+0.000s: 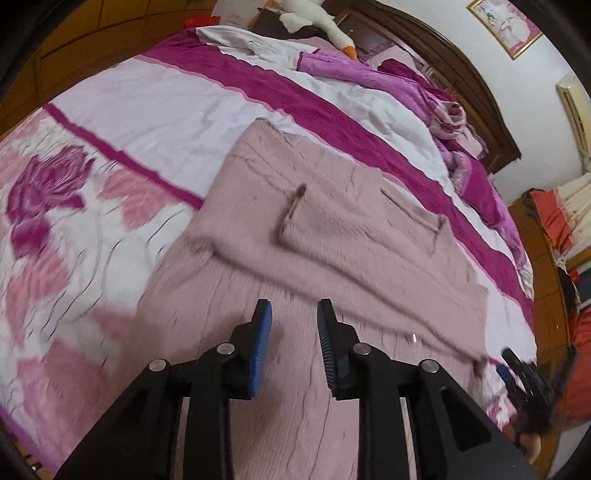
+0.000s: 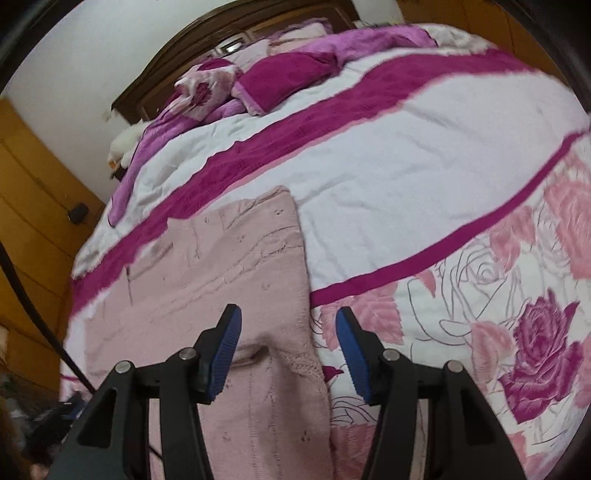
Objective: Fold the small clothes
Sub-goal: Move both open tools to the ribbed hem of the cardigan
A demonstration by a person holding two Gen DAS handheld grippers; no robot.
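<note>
The bed [image 1: 166,110] is the working surface. Its one broad quilt, white with magenta bands and printed roses, lies flat, which is likely why the garment was spread there rather than near the one heap of crumpled purple bedding [image 1: 424,85] pushed up toward the headboard. One pink knitted sweater [image 1: 332,240] lies on the near part of the quilt, close to the bed's edge and directly below both tongs. Two sleeves appear to be turned in across its body, their two cuffs showing as darker ends, so I judge the fold to be partway done, with the length not yet doubled over. There are two tongs, each with two blue pads. The left tongs [image 1: 294,306] hang over the sweater's lower body with the pads a narrow gap apart and nothing between them. The right tongs [image 2: 288,314] stand about half open and also hold nothing. They straddle the sweater's side edge from above, probably lined up to pinch that edge, with one pad over the knit and the other over the quilt. One white plush goose [image 1: 314,14] lies at the head of the bed, well clear.
</note>
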